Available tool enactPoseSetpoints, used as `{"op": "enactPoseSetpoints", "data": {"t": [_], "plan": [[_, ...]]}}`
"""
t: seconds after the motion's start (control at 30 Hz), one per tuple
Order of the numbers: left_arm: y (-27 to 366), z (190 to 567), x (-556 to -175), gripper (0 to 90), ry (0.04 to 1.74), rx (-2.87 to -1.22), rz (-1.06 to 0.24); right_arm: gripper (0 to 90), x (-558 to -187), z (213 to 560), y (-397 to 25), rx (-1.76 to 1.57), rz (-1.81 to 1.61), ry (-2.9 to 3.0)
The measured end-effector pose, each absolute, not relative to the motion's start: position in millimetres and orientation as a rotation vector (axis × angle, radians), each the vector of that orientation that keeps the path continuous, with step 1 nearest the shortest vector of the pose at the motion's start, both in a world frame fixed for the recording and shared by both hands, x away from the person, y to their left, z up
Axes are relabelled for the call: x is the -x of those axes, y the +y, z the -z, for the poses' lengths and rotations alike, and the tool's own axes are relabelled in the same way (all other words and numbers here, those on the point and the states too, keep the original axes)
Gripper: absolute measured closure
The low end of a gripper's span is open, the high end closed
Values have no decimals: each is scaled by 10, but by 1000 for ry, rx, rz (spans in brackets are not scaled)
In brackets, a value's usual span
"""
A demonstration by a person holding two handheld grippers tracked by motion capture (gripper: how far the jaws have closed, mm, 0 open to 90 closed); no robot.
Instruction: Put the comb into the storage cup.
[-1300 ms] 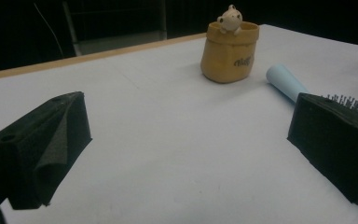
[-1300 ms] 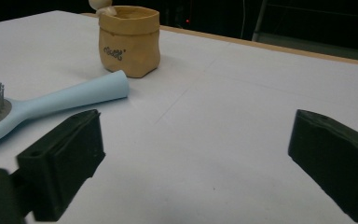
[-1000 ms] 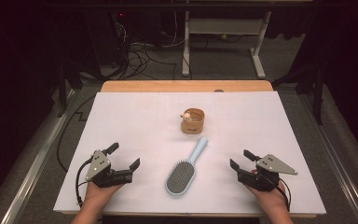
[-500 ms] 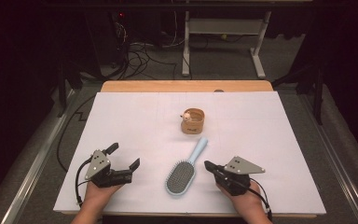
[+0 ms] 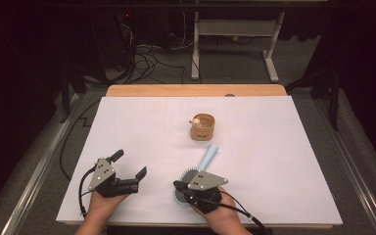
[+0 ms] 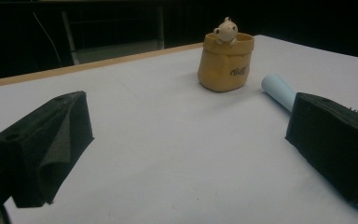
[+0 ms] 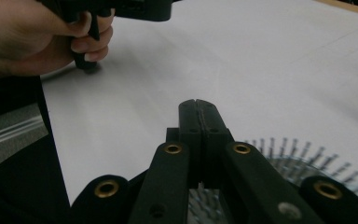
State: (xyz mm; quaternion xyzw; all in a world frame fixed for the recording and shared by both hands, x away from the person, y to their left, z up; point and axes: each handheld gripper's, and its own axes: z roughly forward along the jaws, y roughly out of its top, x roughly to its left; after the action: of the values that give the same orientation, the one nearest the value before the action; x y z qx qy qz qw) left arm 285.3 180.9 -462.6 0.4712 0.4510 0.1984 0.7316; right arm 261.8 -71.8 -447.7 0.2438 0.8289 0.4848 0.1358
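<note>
A hairbrush with a light blue handle lies near the front middle of the white table, its round bristled head under my right gripper. In the right gripper view those jaws are pressed together with nothing between them, and the brush bristles show just below and to the right. My left gripper rests at the front left with its jaws wide apart. The left gripper view shows empty table between its jaws, with the brush handle beside its right jaw.
A small tan pouch with a little animal figure peeking out stands past the brush handle, mid-table. White paper covers the table, with a wooden strip at the far edge. Cables and a desk frame lie on the floor beyond.
My right gripper has moved left from the front right of the table to over the brush head, and its jaws have closed. The left gripper has stayed put.
</note>
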Motion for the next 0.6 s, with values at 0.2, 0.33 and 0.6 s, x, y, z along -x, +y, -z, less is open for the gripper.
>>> {"op": "enactPoseSetpoints", "data": {"t": [0.2, 0.33, 0.6], "plan": [[1806, 4631, -2844, 23, 990, -1043, -427, 900, -2584, 4534, -499, -682, -1302, 2457], [1803, 4635, -2843, 25, 985, -1052, -426, 900, -2575, 4573, -482, -687, -1264, 2476], [1807, 4633, -2832, 41, 975, -1055, -425, 900, -2542, 4594, -507, -689, -1221, 2483]]}}
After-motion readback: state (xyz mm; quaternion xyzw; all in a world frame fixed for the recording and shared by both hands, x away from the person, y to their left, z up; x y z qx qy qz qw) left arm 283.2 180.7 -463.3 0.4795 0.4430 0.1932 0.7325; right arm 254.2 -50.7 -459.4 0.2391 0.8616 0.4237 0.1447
